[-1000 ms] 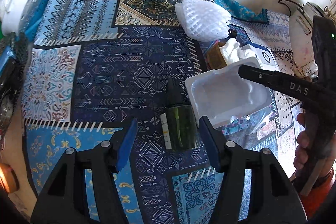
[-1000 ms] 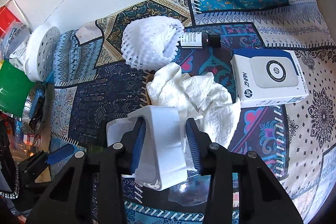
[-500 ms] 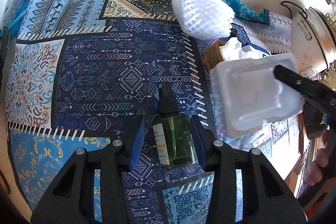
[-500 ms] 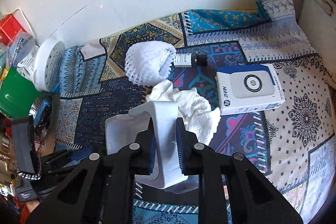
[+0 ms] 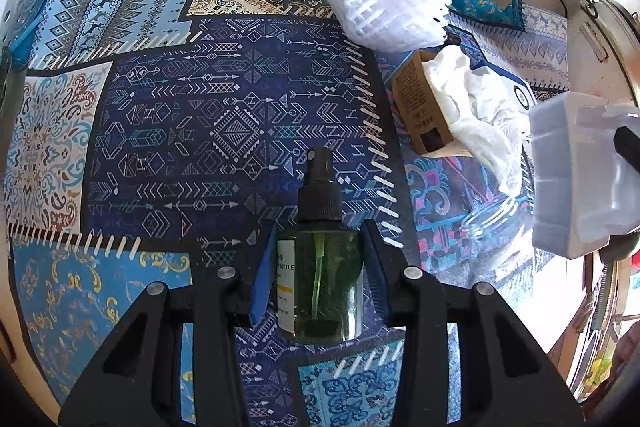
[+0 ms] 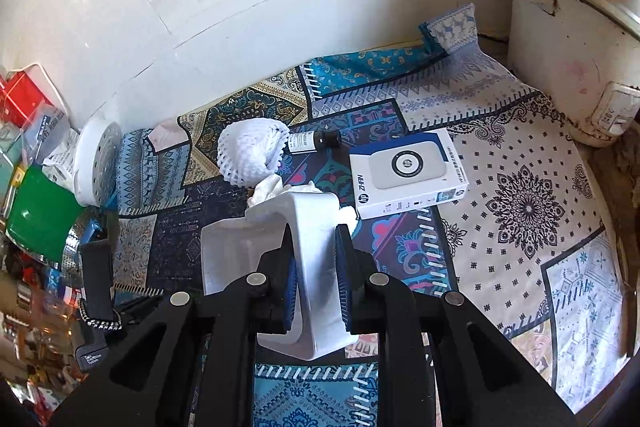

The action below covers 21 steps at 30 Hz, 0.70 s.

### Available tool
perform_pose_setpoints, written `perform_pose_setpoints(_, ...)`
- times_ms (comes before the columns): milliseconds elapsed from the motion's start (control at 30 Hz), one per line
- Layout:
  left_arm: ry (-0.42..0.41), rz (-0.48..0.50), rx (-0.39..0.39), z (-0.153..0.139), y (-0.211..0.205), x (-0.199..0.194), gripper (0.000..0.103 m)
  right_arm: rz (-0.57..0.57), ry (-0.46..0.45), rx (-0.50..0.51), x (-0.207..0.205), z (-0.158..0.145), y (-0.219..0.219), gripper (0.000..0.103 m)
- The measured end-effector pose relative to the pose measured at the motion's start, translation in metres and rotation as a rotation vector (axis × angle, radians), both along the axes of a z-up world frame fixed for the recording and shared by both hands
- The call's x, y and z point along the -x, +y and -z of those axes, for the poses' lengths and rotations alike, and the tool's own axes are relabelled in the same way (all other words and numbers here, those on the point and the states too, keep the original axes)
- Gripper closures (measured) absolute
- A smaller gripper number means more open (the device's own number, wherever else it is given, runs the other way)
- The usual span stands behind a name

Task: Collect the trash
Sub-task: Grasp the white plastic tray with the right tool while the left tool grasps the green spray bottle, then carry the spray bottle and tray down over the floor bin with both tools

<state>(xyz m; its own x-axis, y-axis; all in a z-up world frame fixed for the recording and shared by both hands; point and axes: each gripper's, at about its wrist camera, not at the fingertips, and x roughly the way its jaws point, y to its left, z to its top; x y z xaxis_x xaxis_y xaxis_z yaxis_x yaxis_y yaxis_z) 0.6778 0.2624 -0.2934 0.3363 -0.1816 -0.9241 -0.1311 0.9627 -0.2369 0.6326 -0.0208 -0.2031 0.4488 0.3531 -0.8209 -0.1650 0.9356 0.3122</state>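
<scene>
My left gripper (image 5: 320,247) is shut on a green spray bottle (image 5: 320,279) with a black cap, which lies on the patterned cloth (image 5: 180,131). My right gripper (image 6: 314,241) is shut on a white plastic tray (image 6: 308,227) and holds it above the cloth; the tray also shows at the right of the left wrist view (image 5: 576,175). A white foam net (image 5: 388,15), a crumpled white tissue (image 5: 472,107) and a brown carton (image 5: 420,107) lie on the cloth beyond. The foam net (image 6: 250,157) and the tissue (image 6: 268,189) show in the right wrist view too.
A white HP box (image 6: 408,175) and a small dark bottle (image 6: 314,141) lie on the cloth. A white rice cooker (image 6: 572,39) stands at the right. A white perforated disc (image 6: 94,163), a green container (image 6: 36,211) and clutter sit at the left. Clear plastic (image 5: 488,219) lies under the tray.
My left gripper has closed onto the green spray bottle. My right gripper has tightened on the white tray and lifted it up and to the right, away from the cloth.
</scene>
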Motion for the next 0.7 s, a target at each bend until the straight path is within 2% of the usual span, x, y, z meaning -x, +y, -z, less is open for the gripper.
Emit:
perform_pose_setpoints(200,-0.057,-0.026,-0.038,-0.029,-0.007,0.021,0.062,0.011,-0.016,-0.021,0.013,-0.006,-0.024,0.087)
perform_pose_setpoints(333,-0.139,-0.047,-0.062,-0.062,-0.024,0.044,0.062,-0.003,-0.03,-0.024,0.03,-0.013,-0.044,0.087)
perform_pose_setpoints(500,-0.251,-0.089,-0.072,-0.102,-0.052,0.086,0.062,-0.044,-0.062,-0.013,0.057,-0.022,-0.068,0.087)
perform_pose_setpoints(700,-0.343,-0.133,-0.092,-0.137,-0.09,0.139,0.062,-0.109,-0.077,-0.011,0.096,-0.029,-0.089,0.087)
